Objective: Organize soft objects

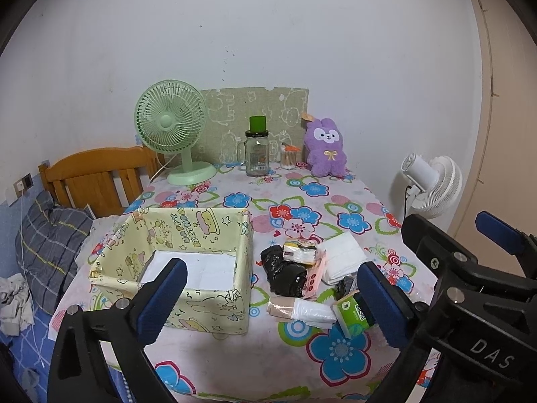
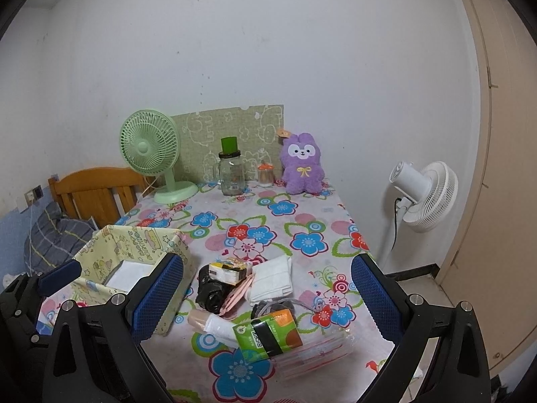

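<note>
**Soft items heaped beside the box, both sets of fingers empty**

A small heap of soft goods is seen on the flowered table (image 2: 302, 221), just right of the yellow cartoon-print box (image 1: 214, 228), in which a flat white item (image 1: 201, 267) already lies. The heap is made up of a crumpled black plastic bag (image 1: 285, 270), a folded white cloth (image 1: 342, 257), a green tissue pack (image 2: 268, 336), a beige-and-white roll (image 2: 211, 324) and a grey fabric piece (image 2: 268, 305).

The left gripper (image 1: 272, 297) is held with its fingers spread as wide as they go, nothing between them. The right gripper (image 2: 268, 300) is likewise held wide open and empty, the heap framed between its fingers.

All pieces are judged light and yielding. The black bag is likely slippery and should be pinched across its bulk. The tissue pack would be squeezed across its short sides; the cloth is best taken at its folded edge so that it is not unfolded when lifted.
</note>
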`<state>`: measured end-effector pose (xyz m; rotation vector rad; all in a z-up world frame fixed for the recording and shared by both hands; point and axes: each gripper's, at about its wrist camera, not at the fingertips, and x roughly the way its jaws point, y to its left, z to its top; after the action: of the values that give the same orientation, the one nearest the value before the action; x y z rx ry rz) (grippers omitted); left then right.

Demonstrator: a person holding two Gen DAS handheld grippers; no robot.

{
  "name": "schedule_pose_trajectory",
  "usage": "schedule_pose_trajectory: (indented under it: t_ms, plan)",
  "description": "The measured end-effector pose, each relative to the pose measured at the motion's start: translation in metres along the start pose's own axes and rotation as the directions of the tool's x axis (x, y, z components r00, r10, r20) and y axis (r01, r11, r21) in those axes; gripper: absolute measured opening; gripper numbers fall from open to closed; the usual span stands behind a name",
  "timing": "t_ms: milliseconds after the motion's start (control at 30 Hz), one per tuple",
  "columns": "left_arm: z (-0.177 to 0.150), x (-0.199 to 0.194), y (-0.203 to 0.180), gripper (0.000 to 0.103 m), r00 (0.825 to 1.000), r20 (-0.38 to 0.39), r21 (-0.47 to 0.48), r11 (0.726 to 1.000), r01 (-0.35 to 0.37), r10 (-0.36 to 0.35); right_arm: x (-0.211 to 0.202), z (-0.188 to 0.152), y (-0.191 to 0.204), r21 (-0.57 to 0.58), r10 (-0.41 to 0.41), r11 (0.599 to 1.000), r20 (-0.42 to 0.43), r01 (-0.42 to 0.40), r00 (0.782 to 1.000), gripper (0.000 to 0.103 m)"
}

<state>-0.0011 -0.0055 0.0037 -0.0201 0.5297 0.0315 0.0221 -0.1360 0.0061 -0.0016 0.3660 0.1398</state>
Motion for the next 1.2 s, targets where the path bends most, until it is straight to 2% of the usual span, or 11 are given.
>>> schedule_pose_trajectory:
  t_ms: [367,467,767,1200]
  plan:
    - [-0.001,-0.001,-0.002,0.103,1.000,0.000,0.006,1.000,-0.002,0.002,0.000,0.000,0.000,-0.002,0.000,1.000,0.001,0.000,1.000,0.101]
    - [-0.001,-0.001,-0.002,0.103,1.000,0.000,0.008,1.000,0.001,-0.001,0.000,-0.001,0.000,-0.003,0.001,1.000,-0.004,-0.001,1.000,0.095]
    - [-0.003,0.003,-0.008,0.103,1.000,0.001,0.010,1.000,0.005,-0.005,0.001,-0.002,-0.001,0.001,0.004,1.000,-0.007,-0.004,1.000,0.094]
    - [-0.026,0.028,-0.026,0.103,0.999,-0.037,-0.018,1.000,0.020,-0.021,0.014,-0.029,-0.024,0.028,-0.039,0.999,-0.003,0.039,0.999,0.094]
